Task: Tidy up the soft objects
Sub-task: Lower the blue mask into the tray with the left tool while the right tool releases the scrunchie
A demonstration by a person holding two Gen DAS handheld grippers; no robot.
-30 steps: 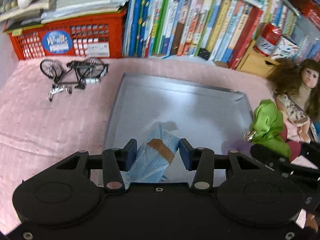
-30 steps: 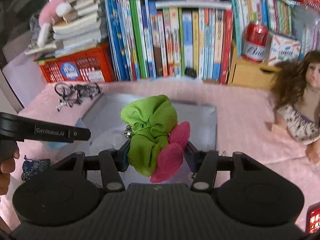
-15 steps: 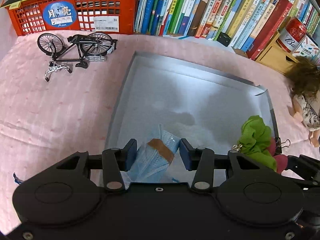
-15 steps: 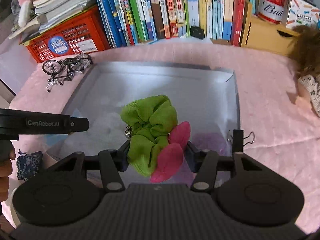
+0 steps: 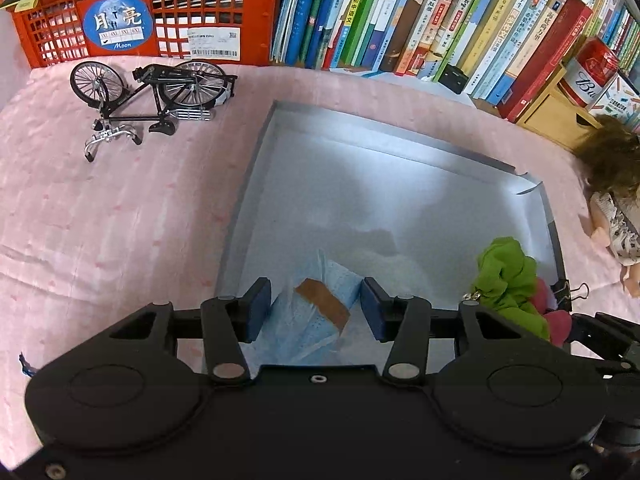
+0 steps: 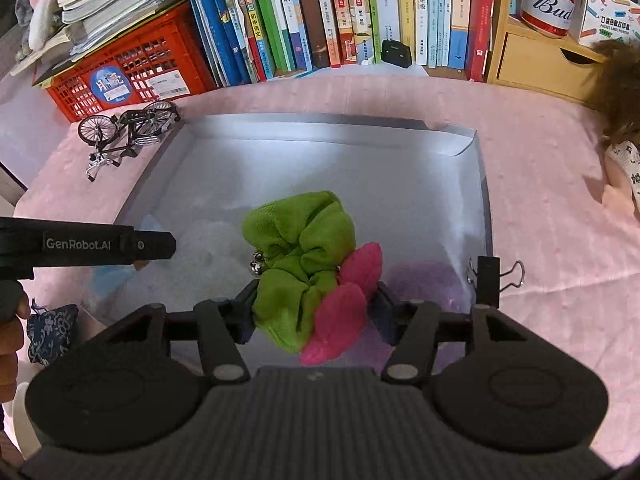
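A silver-grey tray (image 5: 400,184) lies on the pink cloth. Low over its near left part, my left gripper (image 5: 314,308) has its jaws opening. A pack of blue face masks (image 5: 308,320) with a brown band sits between them, with a small gap at each pad. My right gripper (image 6: 316,312) is over the tray's (image 6: 340,160) near right part, jaws opening too. A green and pink scrunchie (image 6: 304,248) with a small bell lies between its pads, and a gap shows on the pink side. The scrunchie (image 5: 508,280) also shows at the right in the left wrist view.
A model bicycle (image 5: 152,96) stands left of the tray, before a red crate (image 5: 160,12) and a row of books (image 5: 440,20). A doll (image 5: 616,200) lies at the right. A binder clip (image 6: 490,280) grips the tray's right rim. A blue pouch (image 6: 52,332) lies at the near left.
Both grippers have come down toward the tray with their loads. Their jaws now stand wider, and gaps have appeared beside the mask pack and the scrunchie.
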